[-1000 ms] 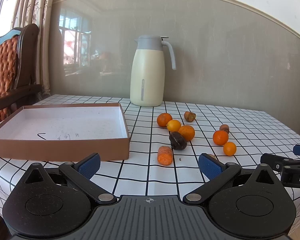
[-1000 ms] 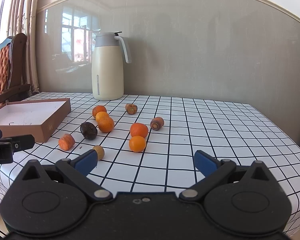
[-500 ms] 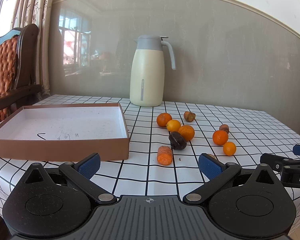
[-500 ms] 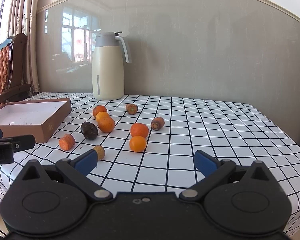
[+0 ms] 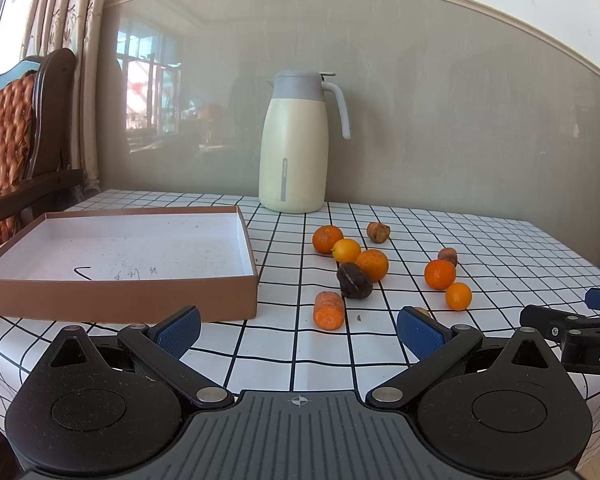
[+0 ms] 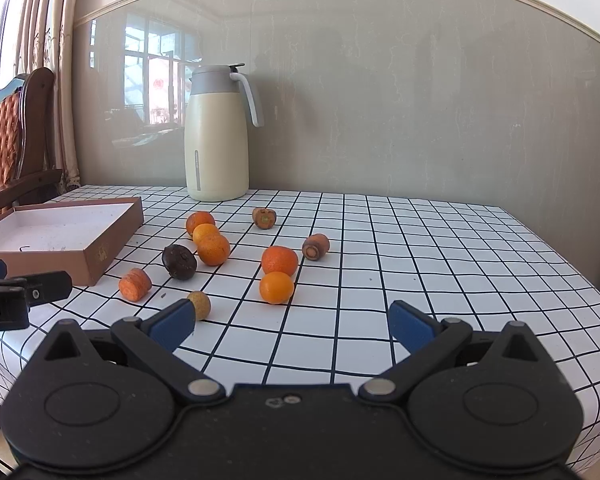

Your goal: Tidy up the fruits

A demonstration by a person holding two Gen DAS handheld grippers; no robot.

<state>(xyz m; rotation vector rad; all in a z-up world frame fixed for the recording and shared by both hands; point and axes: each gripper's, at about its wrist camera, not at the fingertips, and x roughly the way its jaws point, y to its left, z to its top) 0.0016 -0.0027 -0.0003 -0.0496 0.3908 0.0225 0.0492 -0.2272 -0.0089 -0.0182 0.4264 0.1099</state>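
Observation:
Several oranges lie loose on the checked tablecloth, among them a near one [image 6: 276, 287] [image 5: 458, 296] and a middle one [image 5: 373, 265] [image 6: 213, 249]. A carrot stub [image 5: 329, 310] [image 6: 135, 284], a dark round fruit [image 5: 354, 275] [image 6: 179, 261] and a small tan piece [image 6: 199, 305] lie in front. An empty brown box [image 5: 120, 294] [image 6: 112, 240] sits at the left. My left gripper [image 5: 298, 330] is open and empty near the front edge, short of the carrot stub. My right gripper [image 6: 290, 326] is open and empty, short of the near orange.
A cream thermos jug [image 5: 294, 142] [image 6: 216, 134] stands at the back by the wall. Two brownish carrot ends [image 6: 264, 217] [image 6: 315, 246] lie behind the oranges. A wooden chair [image 5: 16, 132] stands left of the table. The table's right edge [image 6: 572, 264] drops off.
Both views have shifted very slightly; the fruits sit a touch nearer in the right wrist view. Nothing was taken hold of.

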